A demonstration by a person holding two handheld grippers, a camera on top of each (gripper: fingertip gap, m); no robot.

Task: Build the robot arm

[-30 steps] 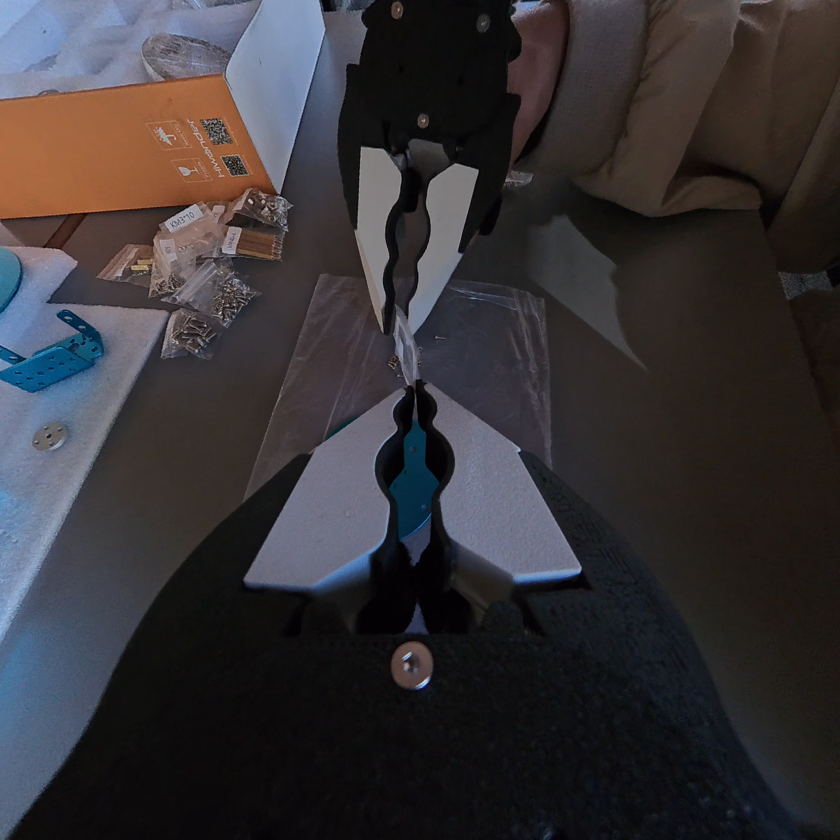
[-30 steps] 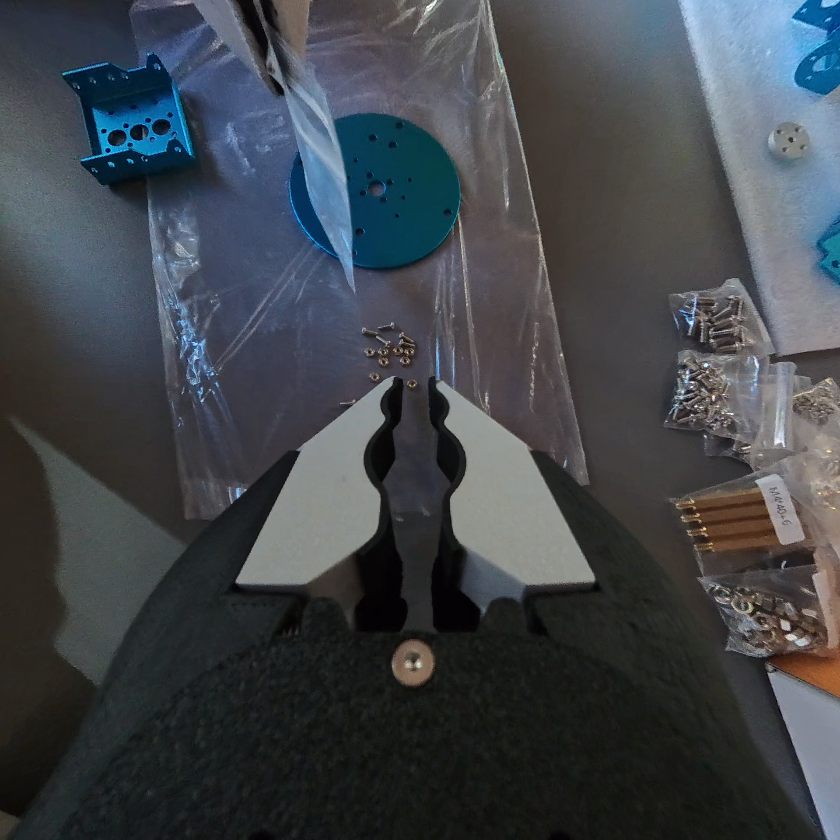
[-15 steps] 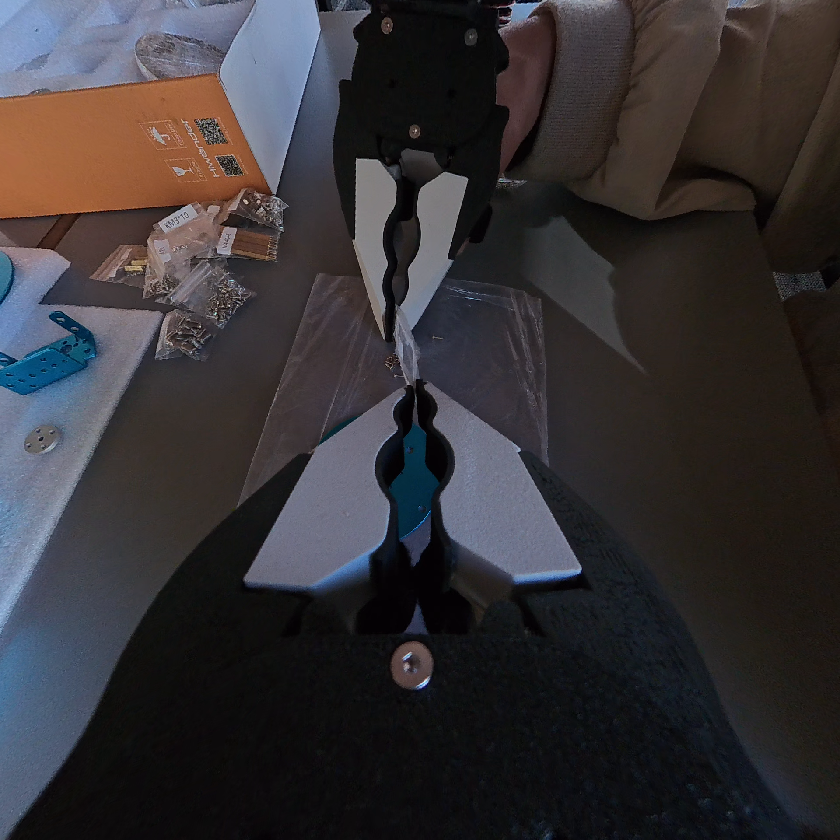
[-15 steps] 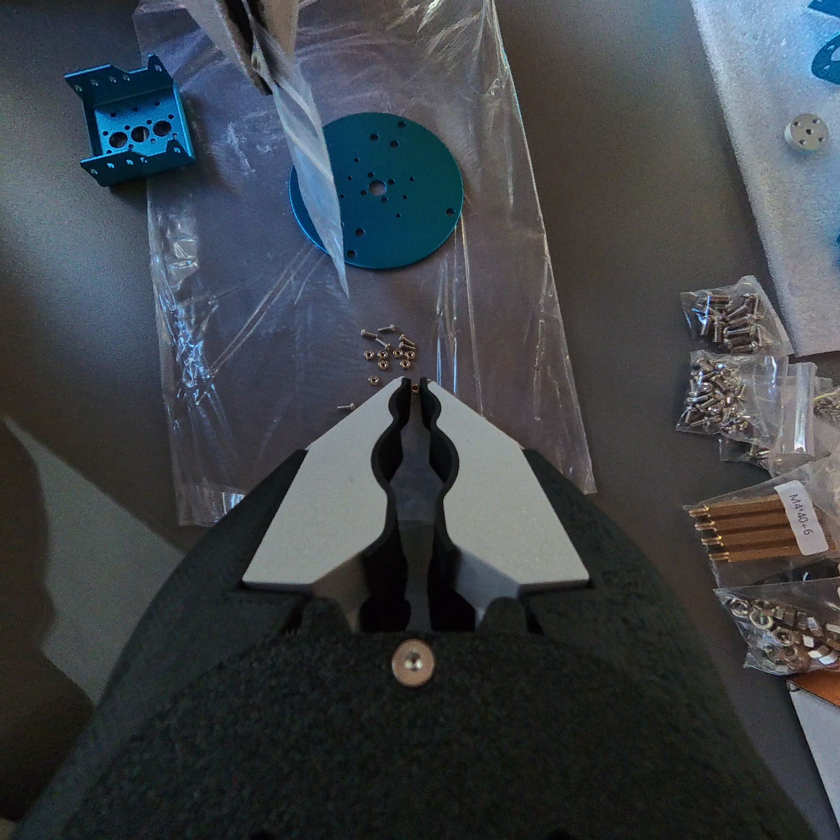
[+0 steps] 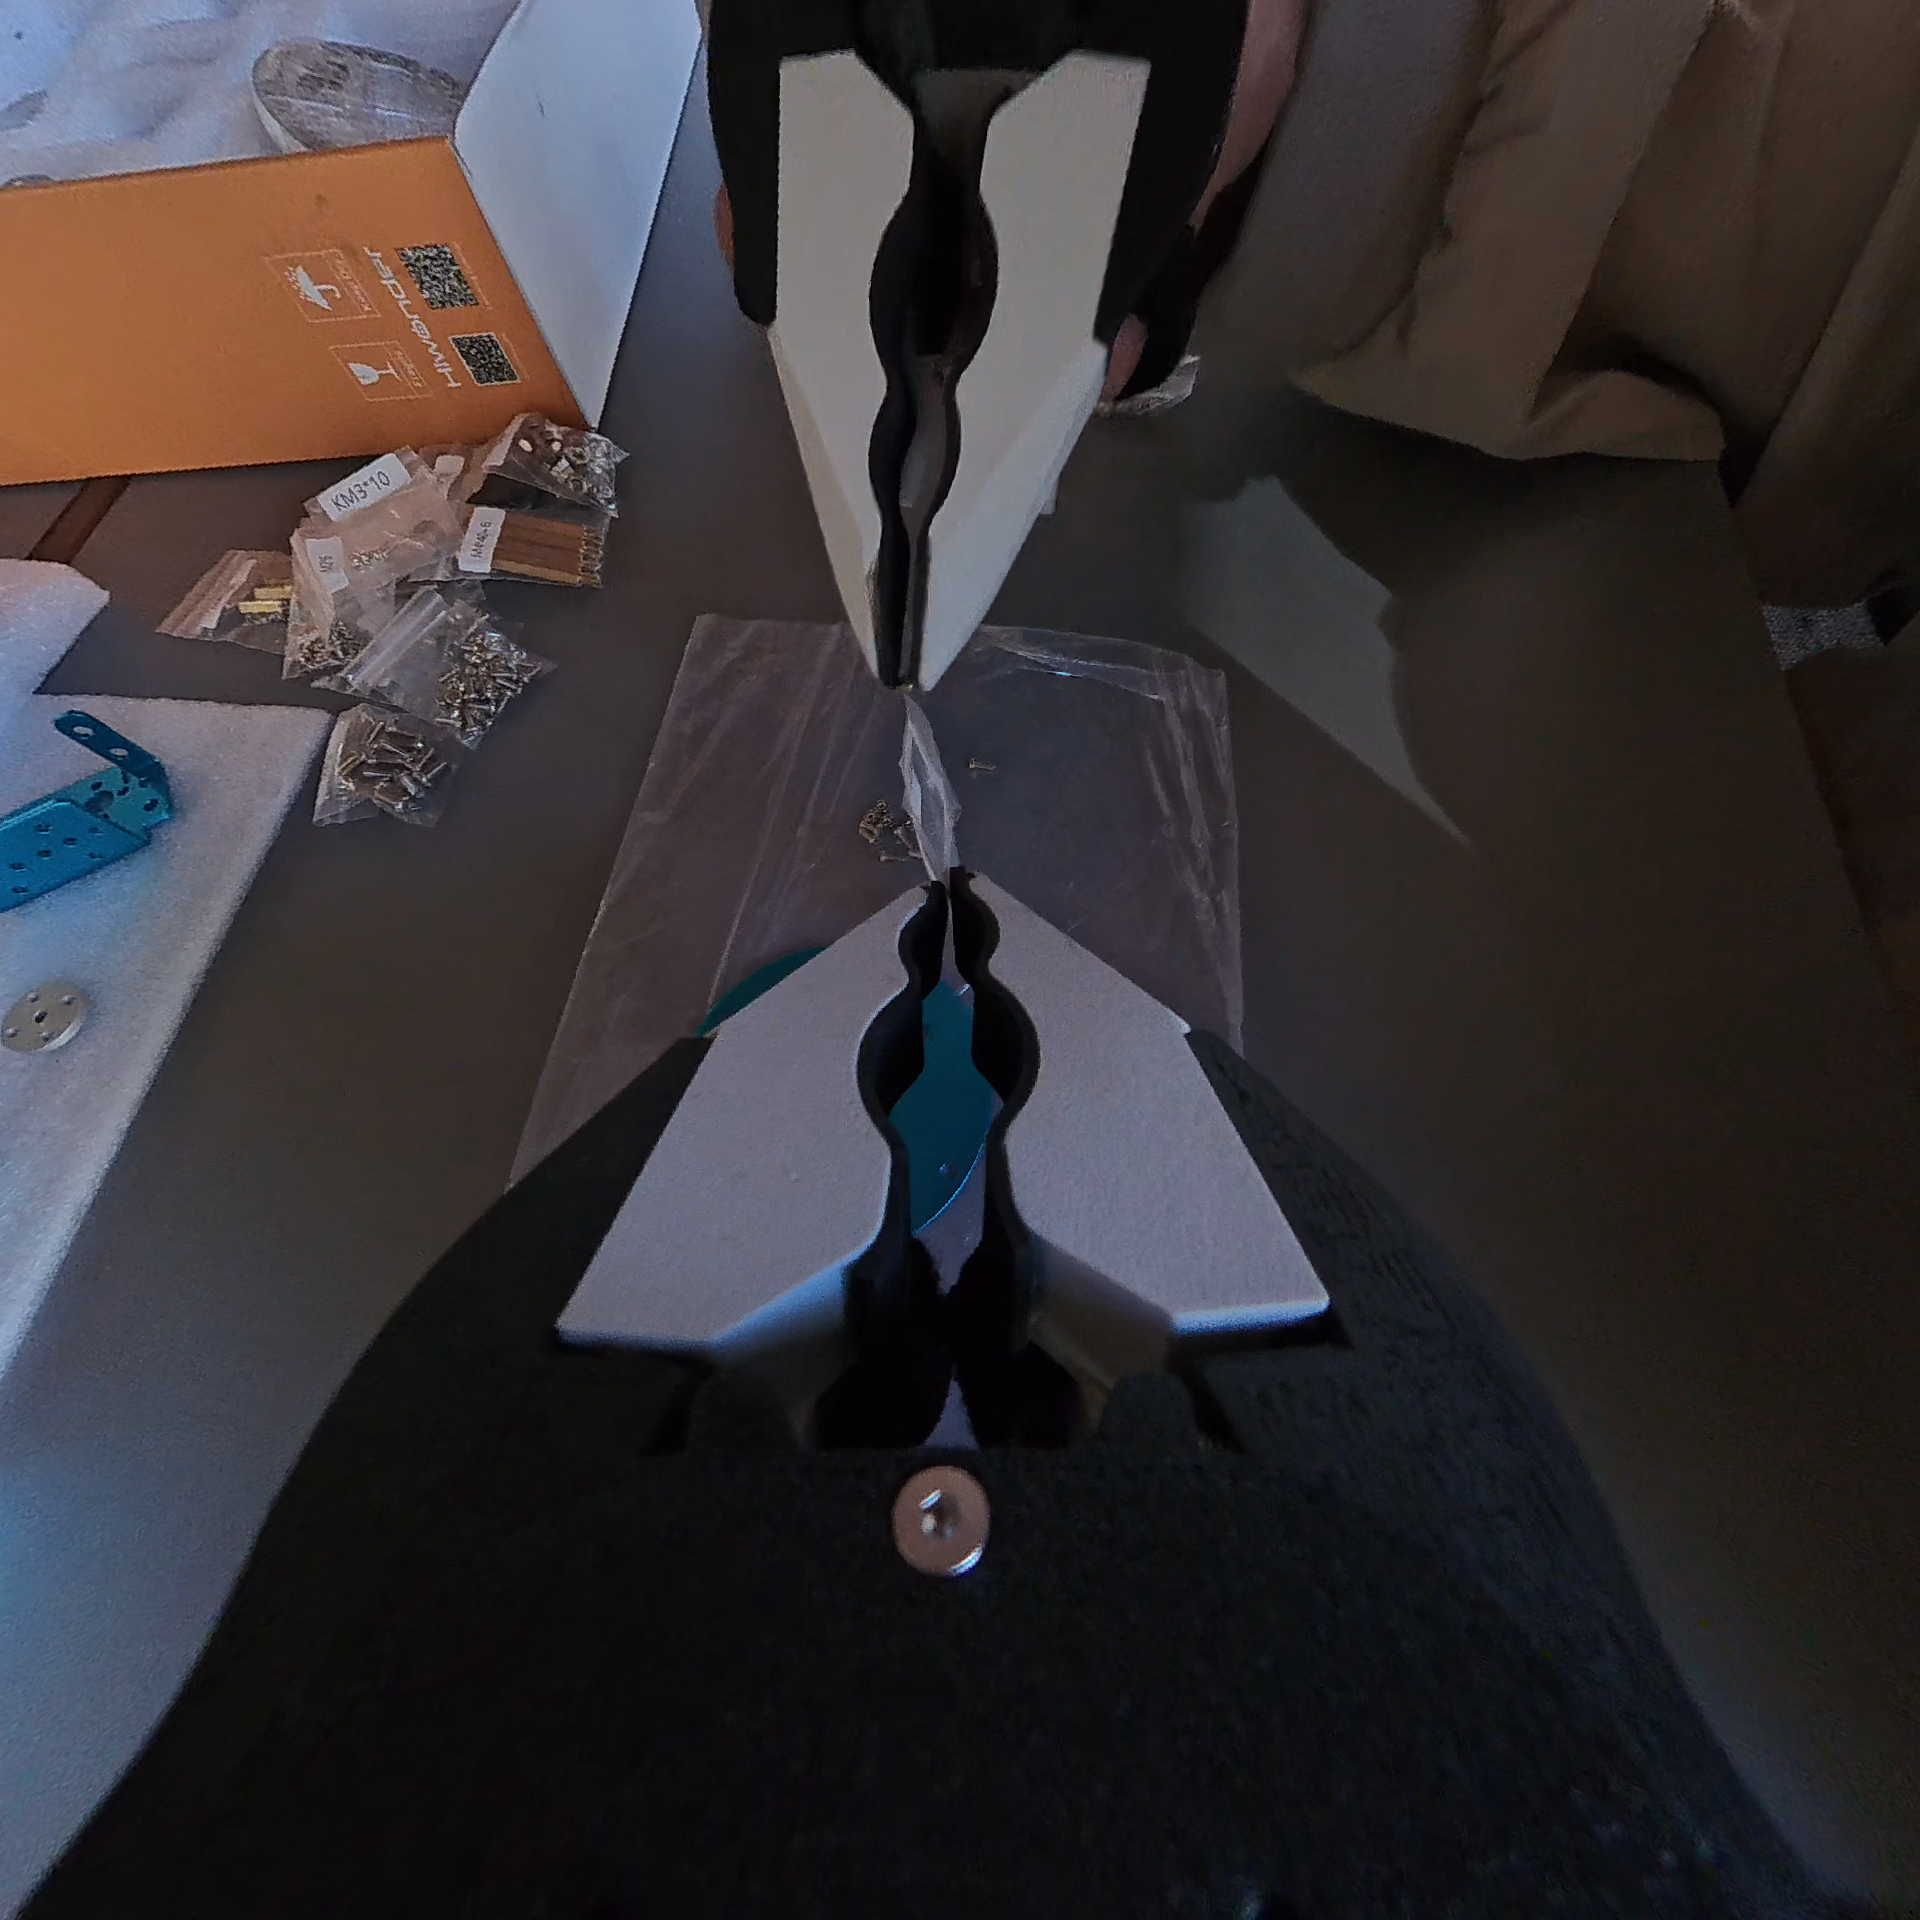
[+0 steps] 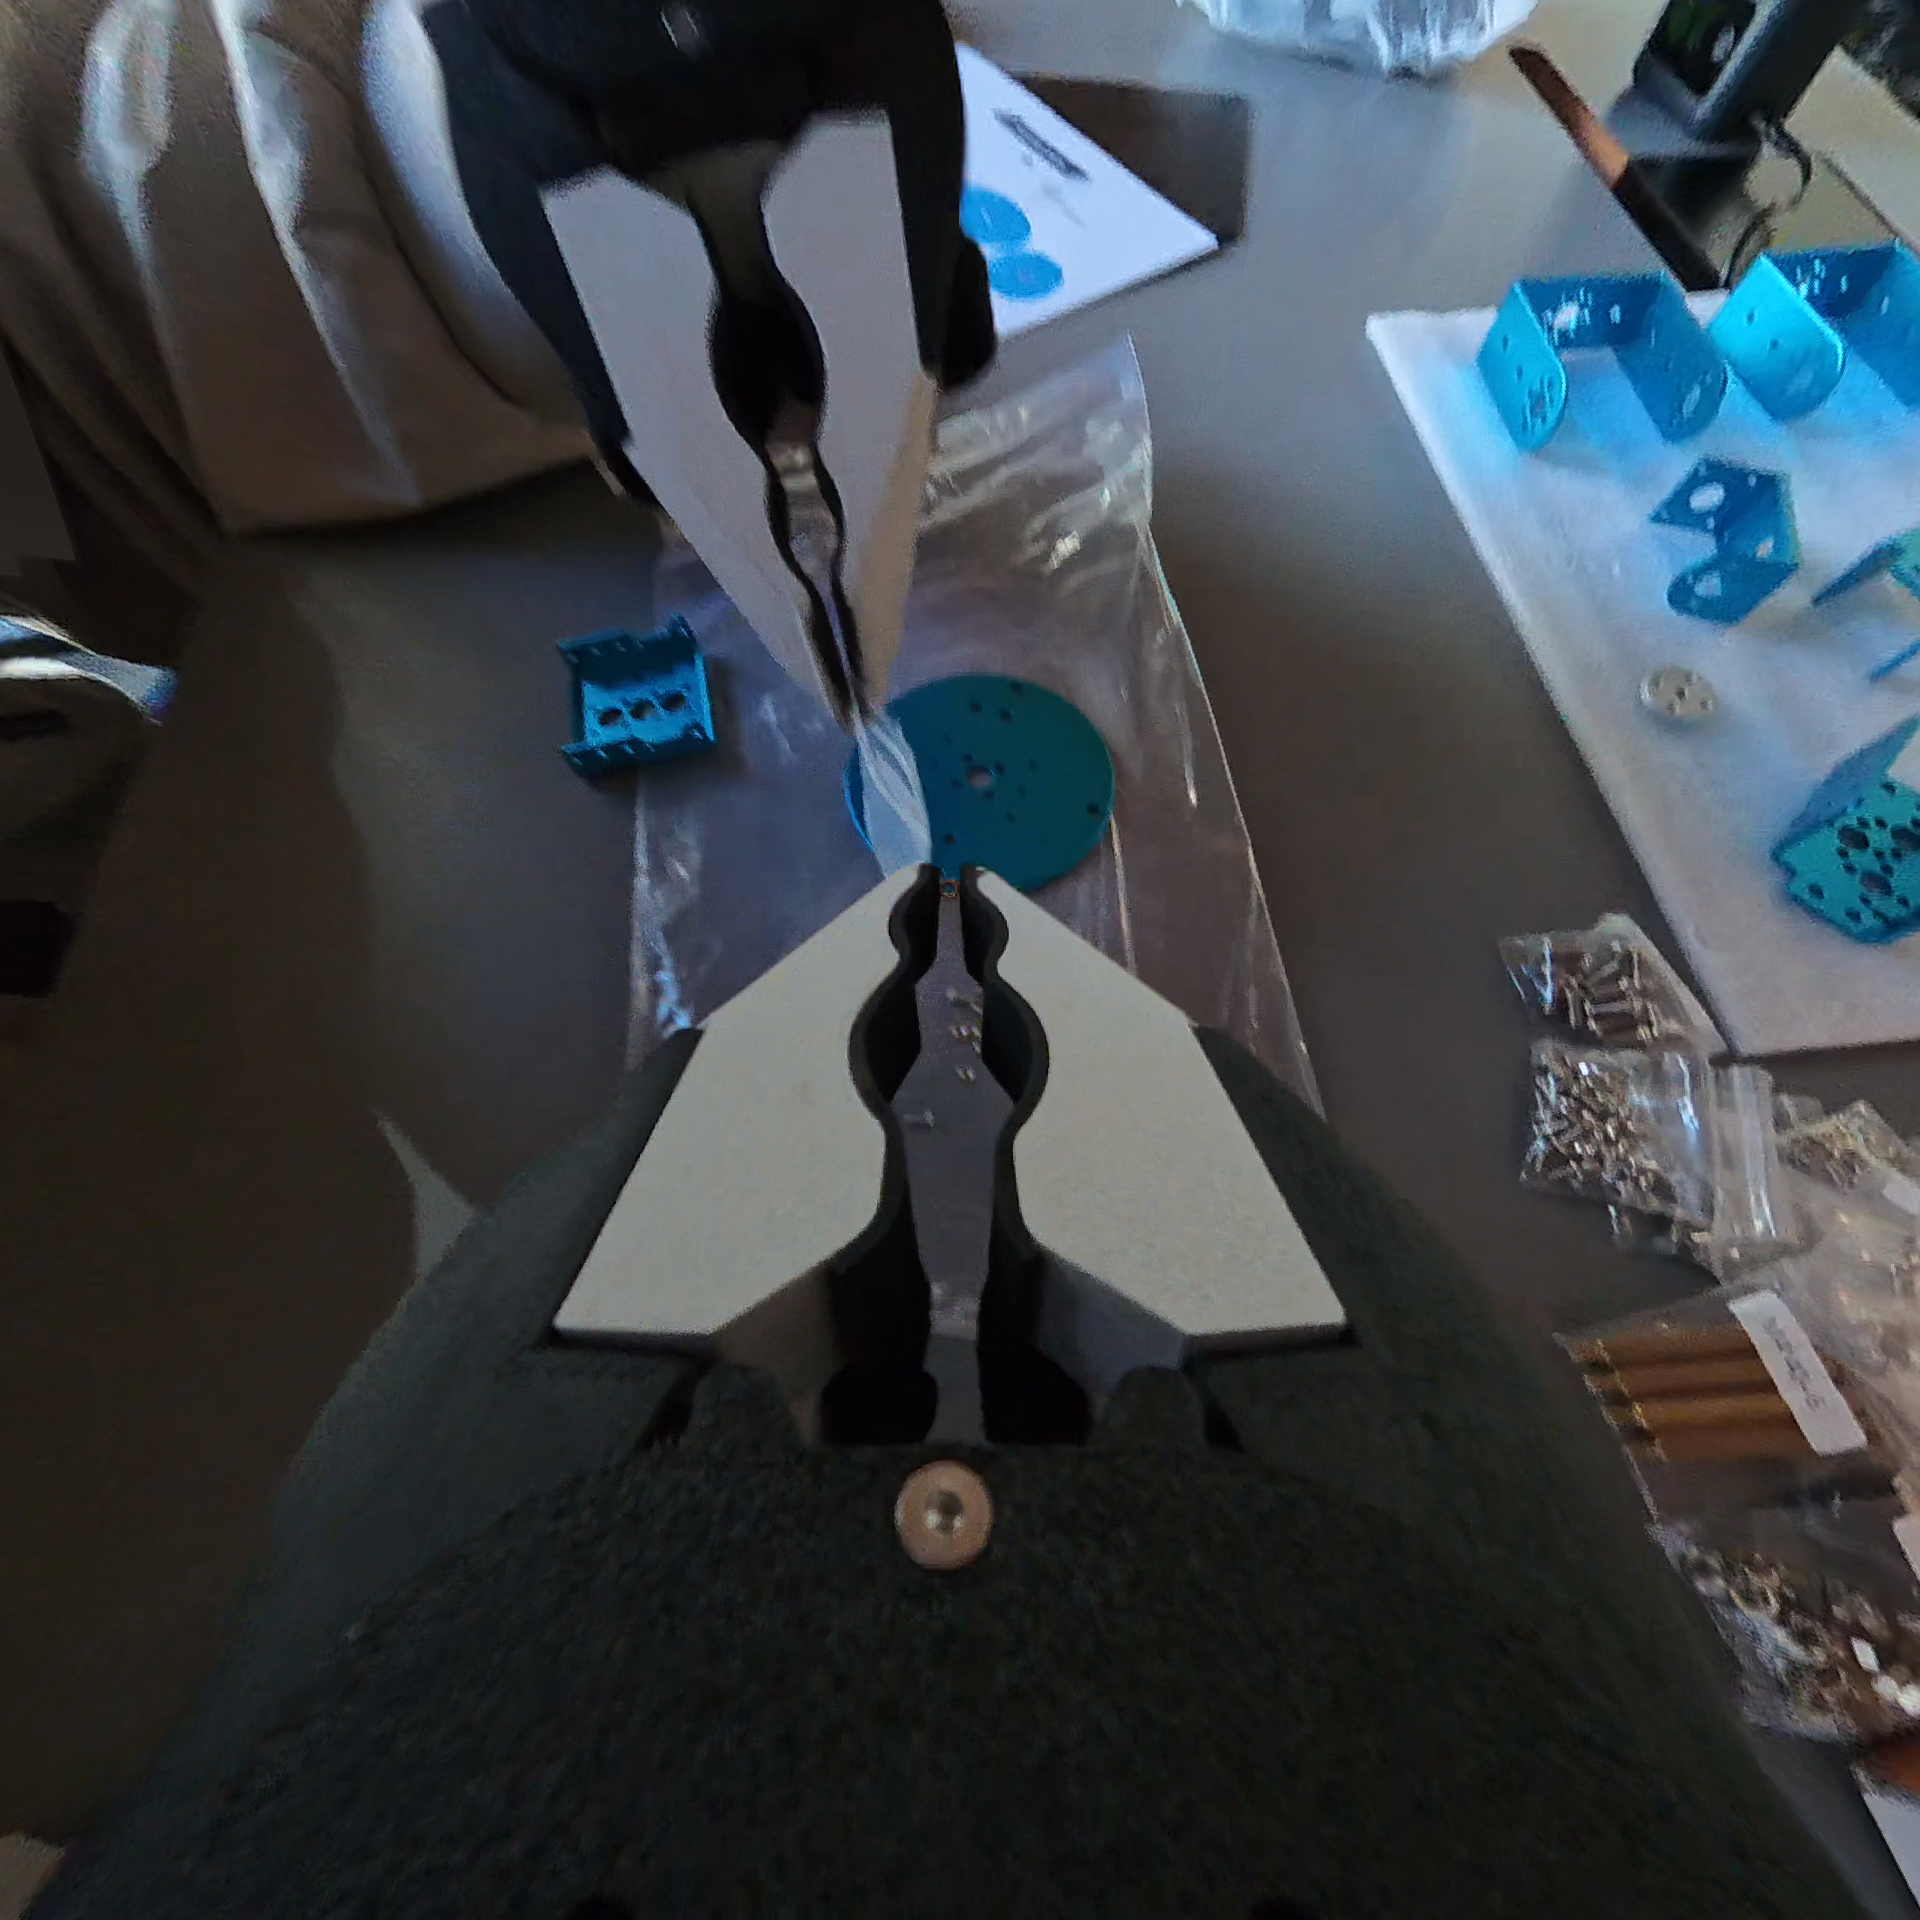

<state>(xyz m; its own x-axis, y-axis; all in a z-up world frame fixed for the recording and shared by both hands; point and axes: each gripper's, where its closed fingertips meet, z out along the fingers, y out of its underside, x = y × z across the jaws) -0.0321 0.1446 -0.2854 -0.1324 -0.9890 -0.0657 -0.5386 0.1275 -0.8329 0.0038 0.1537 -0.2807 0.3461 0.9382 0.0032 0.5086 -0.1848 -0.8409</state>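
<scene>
My left gripper is shut on the corner of a small clear bag, held above the table. It also shows in the right wrist view with the bag hanging from it. My right gripper is shut on a tiny brass nut, just below the bag's lower end. In the left wrist view the right gripper points down at the bag's far end. Below them lie a blue perforated disc, loose screws and nuts, and a large flat clear bag.
A blue U-bracket sits left of the flat bag. Bagged screws and brass standoffs and an orange box lie on one side. White foam holds several blue brackets. A booklet and a person's beige sleeve are beyond. My right fingertips sit around 5 cm from my left ones.
My right gripper closed on a tiny nut from the loose pile, then lifted and tilted up toward the hanging small bag. The left gripper kept its hold on the bag.
</scene>
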